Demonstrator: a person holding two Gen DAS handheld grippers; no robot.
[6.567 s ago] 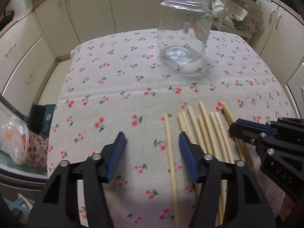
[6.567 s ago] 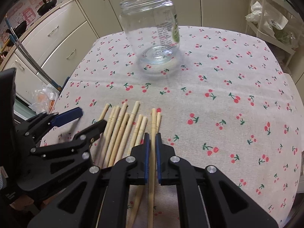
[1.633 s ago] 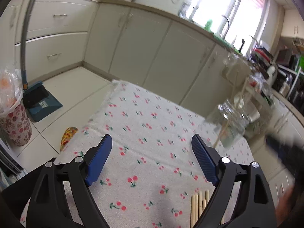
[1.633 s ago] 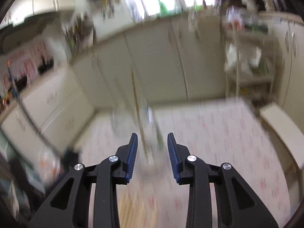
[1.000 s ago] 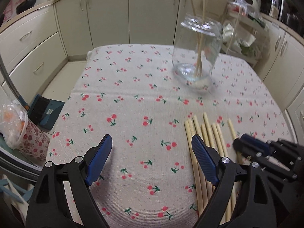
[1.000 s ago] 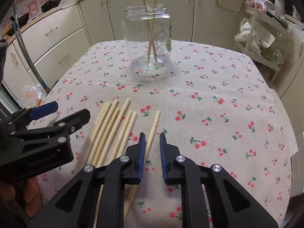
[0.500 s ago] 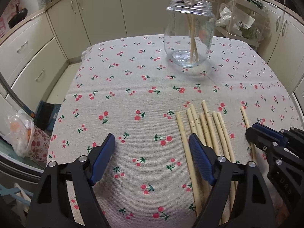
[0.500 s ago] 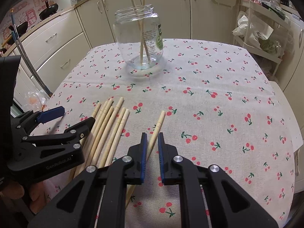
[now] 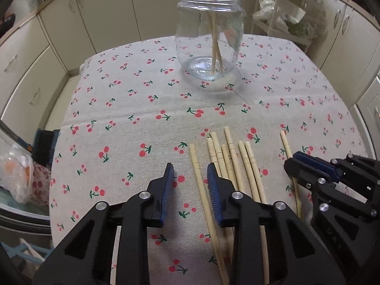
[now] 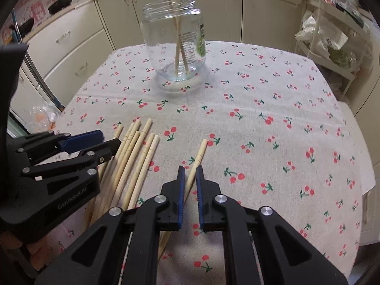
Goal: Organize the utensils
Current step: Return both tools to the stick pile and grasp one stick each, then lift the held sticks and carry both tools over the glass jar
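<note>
A clear glass jar (image 9: 210,38) stands at the far side of the table with two wooden chopsticks in it; it also shows in the right wrist view (image 10: 174,40). Several chopsticks (image 9: 234,166) lie side by side on the cherry-print cloth (image 9: 133,118). My left gripper (image 9: 190,178) is open, its jaws on either side of the leftmost chopstick (image 9: 201,185). My right gripper (image 10: 189,178) is narrowly open around a single chopstick (image 10: 198,154) lying apart on the right; its jaws do not visibly touch it.
Cream kitchen cabinets (image 9: 59,35) surround the table. A wire rack with bags (image 10: 332,35) stands at the far right. A plastic bag (image 9: 14,173) sits on the floor to the left of the table.
My left gripper has narrowed and dropped around the leftmost chopstick. My right gripper has moved forward over the lone chopstick. The jar with two chopsticks has not moved.
</note>
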